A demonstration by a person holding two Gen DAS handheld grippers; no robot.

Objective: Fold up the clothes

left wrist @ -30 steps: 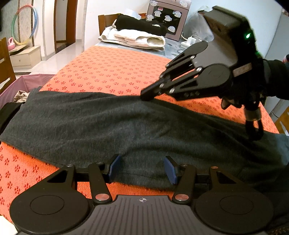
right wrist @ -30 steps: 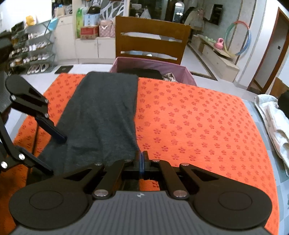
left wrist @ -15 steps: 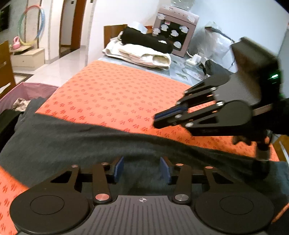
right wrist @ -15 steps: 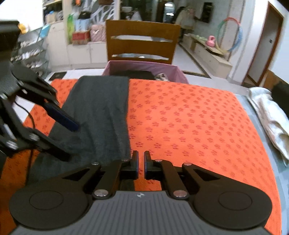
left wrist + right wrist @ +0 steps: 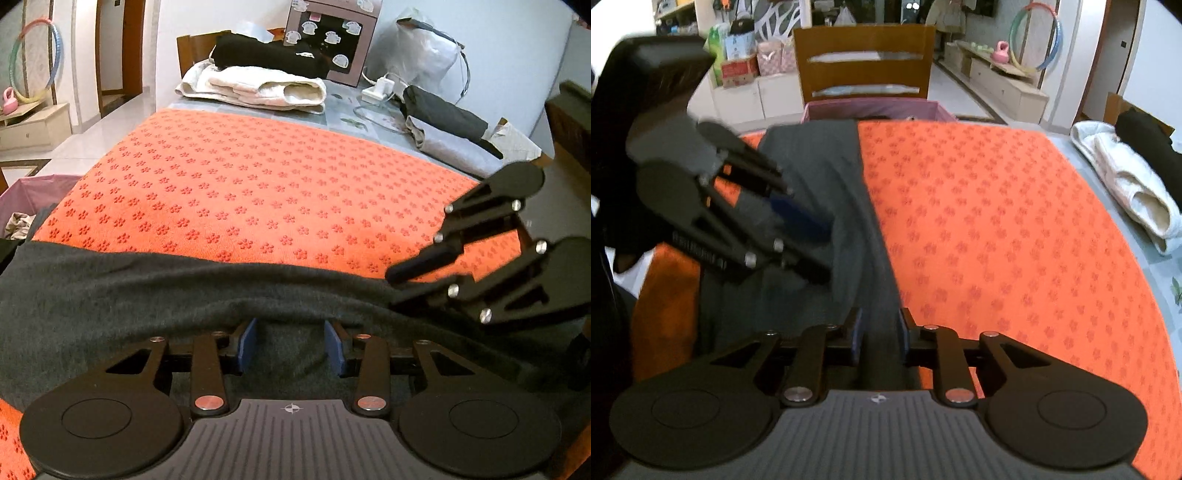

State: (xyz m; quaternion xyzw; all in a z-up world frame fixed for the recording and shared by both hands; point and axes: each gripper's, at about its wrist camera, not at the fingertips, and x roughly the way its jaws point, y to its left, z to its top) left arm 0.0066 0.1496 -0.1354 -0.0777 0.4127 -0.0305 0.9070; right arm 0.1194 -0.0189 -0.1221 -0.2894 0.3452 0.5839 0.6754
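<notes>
The left gripper (image 5: 291,345) stands parted over the grey garment (image 5: 147,295), gripping nothing. The right gripper (image 5: 880,338) (at its 3 o'clock) has just been opening, jaws loose around the garment's edge on the orange cloth (image 5: 997,221).

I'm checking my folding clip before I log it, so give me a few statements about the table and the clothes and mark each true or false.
1. The dark grey garment lies on an orange flower-patterned cloth. True.
2. A black garment rests on the cream folded one. True.
3. The hula hoop lies flat on the table. False: it stands upright by the wall.
4. The wooden chair is tipped over. False: it stands upright beyond the table's far end.
</notes>
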